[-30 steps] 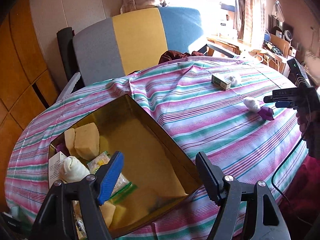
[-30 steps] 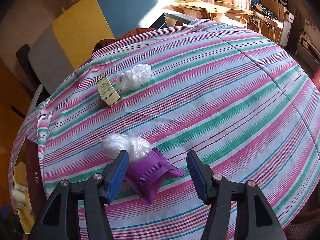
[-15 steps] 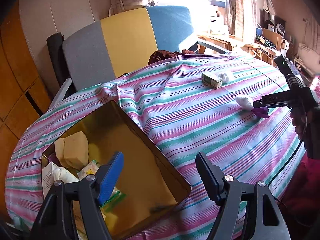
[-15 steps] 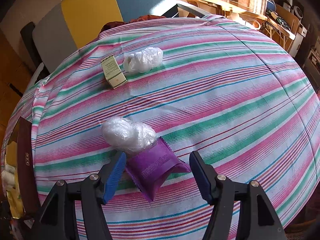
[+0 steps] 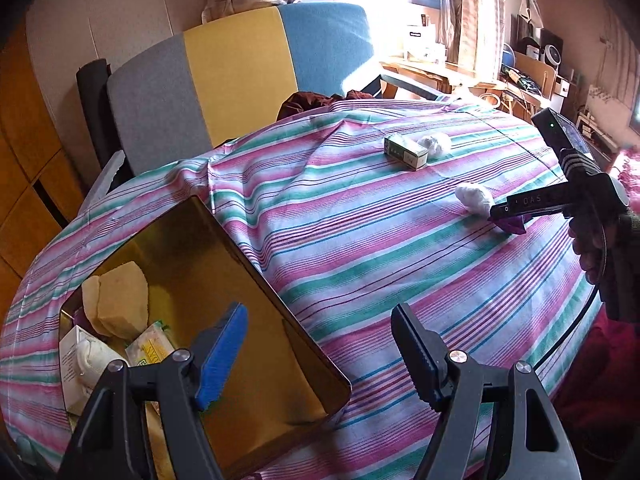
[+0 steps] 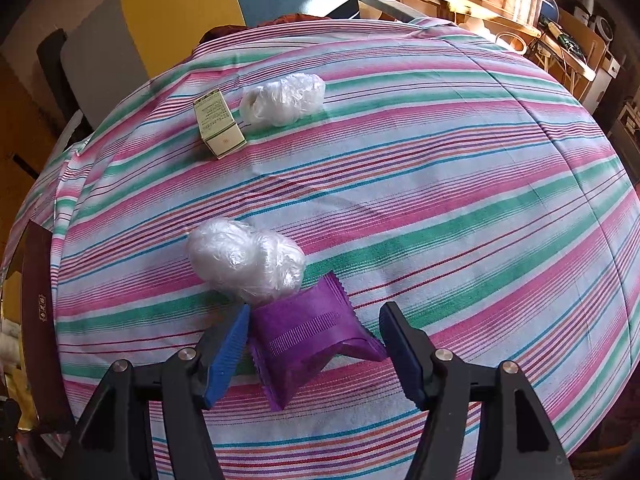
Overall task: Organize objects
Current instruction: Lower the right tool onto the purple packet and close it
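A purple packet (image 6: 308, 332) lies on the striped tablecloth between the fingers of my right gripper (image 6: 316, 312). That gripper is open: the left pad is close beside the packet and the right pad stands clear of it. A white plastic-wrapped bundle (image 6: 244, 260) touches the packet's far edge. Farther back lie a small green-and-white carton (image 6: 218, 126) and a second plastic bundle (image 6: 284, 98). My left gripper (image 5: 318, 320) hangs open and empty over the near corner of a golden box (image 5: 240, 264), which holds yellow sponges (image 5: 120, 300) and packets. The left wrist view shows the right gripper (image 5: 504, 212) over the packet (image 5: 510, 225).
A grey, yellow and blue chair back (image 5: 240, 76) stands behind the round table. The tablecloth (image 5: 360, 248) drops off at the near and right edges. A person's hand (image 5: 592, 248) and a cable are at the right. Cluttered shelves (image 5: 532, 72) stand by the window.
My right gripper's fingers have spread a little wider and tilted further down over the purple packet. The left gripper has shifted, so the golden box sits lower and further left in its view.
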`<state>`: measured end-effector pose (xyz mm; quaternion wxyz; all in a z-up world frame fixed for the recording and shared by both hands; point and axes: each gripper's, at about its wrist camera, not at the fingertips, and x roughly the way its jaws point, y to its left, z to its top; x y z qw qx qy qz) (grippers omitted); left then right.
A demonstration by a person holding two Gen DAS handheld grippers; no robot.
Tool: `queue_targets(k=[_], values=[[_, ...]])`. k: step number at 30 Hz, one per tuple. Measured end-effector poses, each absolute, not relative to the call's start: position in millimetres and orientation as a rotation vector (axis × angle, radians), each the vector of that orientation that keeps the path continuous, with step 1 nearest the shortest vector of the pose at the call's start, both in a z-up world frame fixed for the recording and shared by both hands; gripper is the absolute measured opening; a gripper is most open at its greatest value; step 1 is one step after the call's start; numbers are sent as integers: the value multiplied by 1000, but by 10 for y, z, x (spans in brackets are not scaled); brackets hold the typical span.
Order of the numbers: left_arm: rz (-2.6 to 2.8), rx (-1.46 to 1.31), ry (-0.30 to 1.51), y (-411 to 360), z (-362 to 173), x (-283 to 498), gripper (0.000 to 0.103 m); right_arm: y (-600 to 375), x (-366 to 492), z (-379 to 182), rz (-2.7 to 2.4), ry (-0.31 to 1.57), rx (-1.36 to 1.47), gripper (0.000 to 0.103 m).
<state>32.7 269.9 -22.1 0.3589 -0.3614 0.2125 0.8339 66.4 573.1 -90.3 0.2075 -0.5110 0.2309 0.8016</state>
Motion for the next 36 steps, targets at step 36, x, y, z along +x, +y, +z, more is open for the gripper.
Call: queue_targets(k=[36], values=[[2021, -978, 464, 3114, -143, 310, 76, 5945, 872, -812, 2086, 524, -1370, 42]])
